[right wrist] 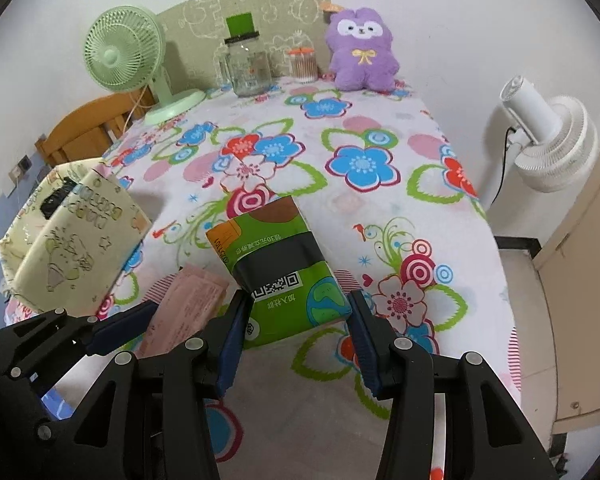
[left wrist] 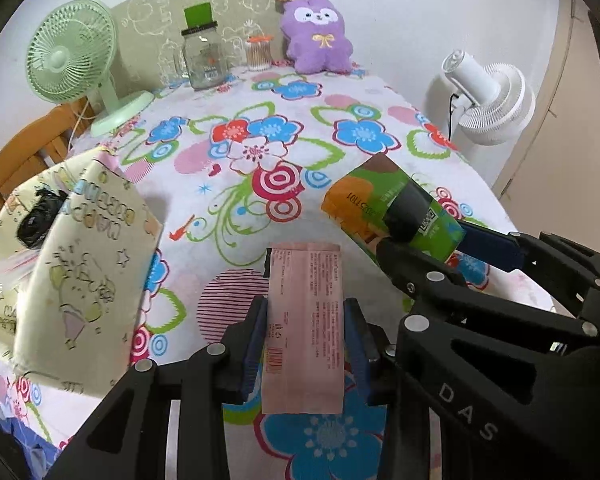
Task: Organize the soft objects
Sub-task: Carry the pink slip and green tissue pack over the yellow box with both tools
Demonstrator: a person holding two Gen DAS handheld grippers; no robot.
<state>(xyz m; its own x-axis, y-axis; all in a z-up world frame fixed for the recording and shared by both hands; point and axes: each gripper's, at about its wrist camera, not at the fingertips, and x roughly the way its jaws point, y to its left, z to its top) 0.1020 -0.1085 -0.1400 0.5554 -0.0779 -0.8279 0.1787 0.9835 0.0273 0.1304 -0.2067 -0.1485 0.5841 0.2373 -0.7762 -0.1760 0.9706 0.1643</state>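
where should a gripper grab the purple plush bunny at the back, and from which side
Take the purple plush bunny across its body, below the yellow bow, coming from the front over the floral tablecloth. It stands upright facing forward with the wall behind it, and the cotton swab jar stands close on its left, so the front is probably the freest approach.

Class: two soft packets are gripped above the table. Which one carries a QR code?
The green packet in the right gripper; a QR code shows on its wrapper. The pink packet in the left gripper shows only a barcode and small print.
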